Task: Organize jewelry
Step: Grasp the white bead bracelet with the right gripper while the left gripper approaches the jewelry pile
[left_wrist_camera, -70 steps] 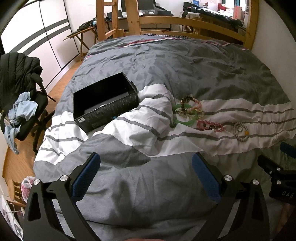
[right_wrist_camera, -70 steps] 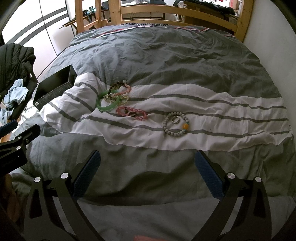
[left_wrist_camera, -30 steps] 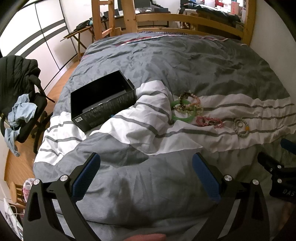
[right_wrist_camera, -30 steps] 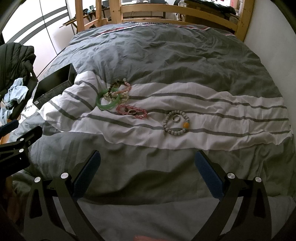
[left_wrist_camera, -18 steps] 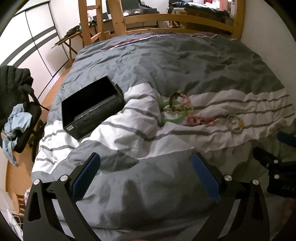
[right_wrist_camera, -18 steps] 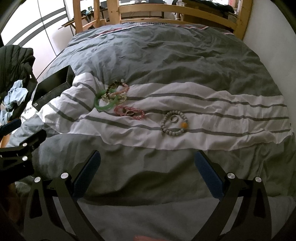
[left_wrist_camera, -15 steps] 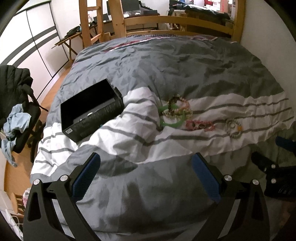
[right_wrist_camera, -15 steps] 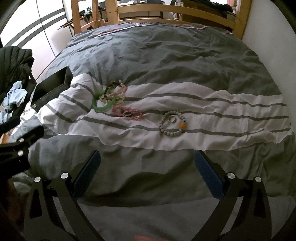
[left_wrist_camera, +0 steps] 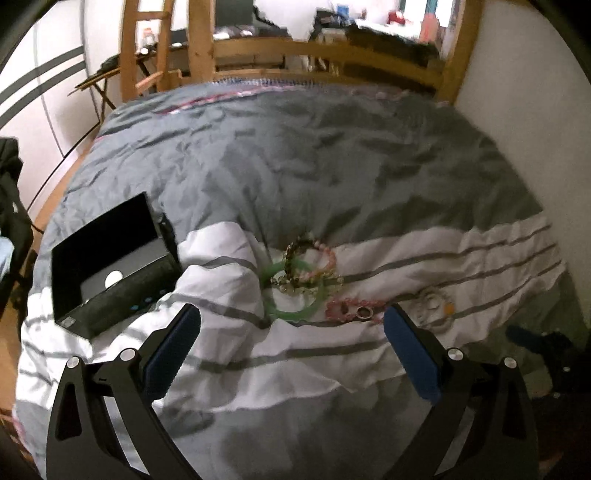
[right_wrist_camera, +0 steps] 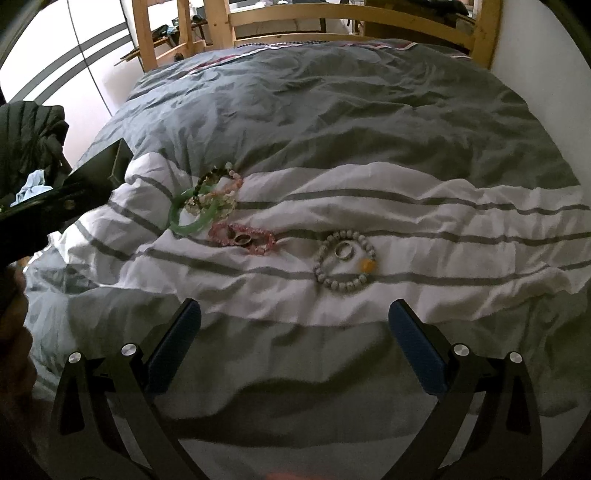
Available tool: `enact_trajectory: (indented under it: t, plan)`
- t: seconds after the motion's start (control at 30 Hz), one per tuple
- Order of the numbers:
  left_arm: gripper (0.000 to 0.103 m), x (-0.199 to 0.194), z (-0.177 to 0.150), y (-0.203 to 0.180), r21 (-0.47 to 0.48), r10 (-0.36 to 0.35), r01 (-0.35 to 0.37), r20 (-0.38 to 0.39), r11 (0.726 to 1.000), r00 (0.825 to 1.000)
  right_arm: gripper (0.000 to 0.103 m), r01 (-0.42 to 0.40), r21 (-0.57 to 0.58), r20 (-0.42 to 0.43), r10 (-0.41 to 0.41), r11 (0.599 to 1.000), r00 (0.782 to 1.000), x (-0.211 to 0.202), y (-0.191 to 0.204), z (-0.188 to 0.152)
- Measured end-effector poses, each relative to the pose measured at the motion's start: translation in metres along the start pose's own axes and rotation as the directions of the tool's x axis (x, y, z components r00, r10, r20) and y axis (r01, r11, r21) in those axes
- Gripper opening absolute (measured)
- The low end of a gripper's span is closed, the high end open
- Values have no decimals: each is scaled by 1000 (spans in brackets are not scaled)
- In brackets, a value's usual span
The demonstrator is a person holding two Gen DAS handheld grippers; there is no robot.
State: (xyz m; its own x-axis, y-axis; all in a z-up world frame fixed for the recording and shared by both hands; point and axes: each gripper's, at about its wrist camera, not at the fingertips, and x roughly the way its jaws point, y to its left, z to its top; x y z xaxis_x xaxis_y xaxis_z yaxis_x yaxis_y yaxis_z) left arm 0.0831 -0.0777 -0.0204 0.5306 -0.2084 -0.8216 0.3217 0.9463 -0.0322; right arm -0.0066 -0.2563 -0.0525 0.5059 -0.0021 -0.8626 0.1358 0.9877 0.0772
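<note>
Jewelry lies on the white stripe of the duvet. A green bangle point(left_wrist_camera: 293, 291) point(right_wrist_camera: 190, 218) lies under a pile of beaded bracelets point(left_wrist_camera: 308, 264) point(right_wrist_camera: 216, 192). A pink bead bracelet point(left_wrist_camera: 351, 308) point(right_wrist_camera: 243, 236) holds a ring. A grey bead bracelet point(right_wrist_camera: 345, 264) point(left_wrist_camera: 432, 304) with an orange bead holds another ring. An open black box point(left_wrist_camera: 110, 262) point(right_wrist_camera: 105, 164) sits to the left. My left gripper point(left_wrist_camera: 291, 339) is open and empty, just short of the bangle. My right gripper point(right_wrist_camera: 295, 332) is open and empty, short of the grey bracelet.
A wooden bed frame point(right_wrist_camera: 332, 18) stands at the far end and a white wall point(left_wrist_camera: 535, 110) runs along the right. A chair with a dark jacket point(right_wrist_camera: 29, 147) stands left of the bed. The left gripper's body point(right_wrist_camera: 44, 210) crosses the right wrist view's left side.
Both grippers have moved forward toward the jewelry, the left one more and to the right. The jewelry and box have not moved. Both grippers stay open.
</note>
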Motion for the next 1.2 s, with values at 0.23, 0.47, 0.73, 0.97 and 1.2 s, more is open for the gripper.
enact_trajectory:
  t: [0.23, 0.47, 0.73, 0.97, 1.2]
  plan:
    - [98, 47, 5, -13, 63, 44, -42, -29, 997, 999, 100, -34, -8, 2, 34, 999, 999, 31, -13, 9]
    - [98, 88, -3, -16, 125, 98, -90, -61, 988, 993, 100, -4, 28, -19, 5, 1000, 1000, 81, -41, 6]
    - [97, 123, -13, -25, 200, 222, -210, -38, 957, 974, 100, 38, 19, -70, -37, 999, 997, 124, -44, -3]
    - [36, 122, -11, -17, 133, 84, -69, -112, 989, 990, 100, 30, 39, -71, -27, 999, 997, 130, -47, -3]
    - [15, 111, -2, -16, 95, 11, 2, -134, 995, 991, 60, 24, 83, -7, -23, 996, 1000, 115, -55, -4]
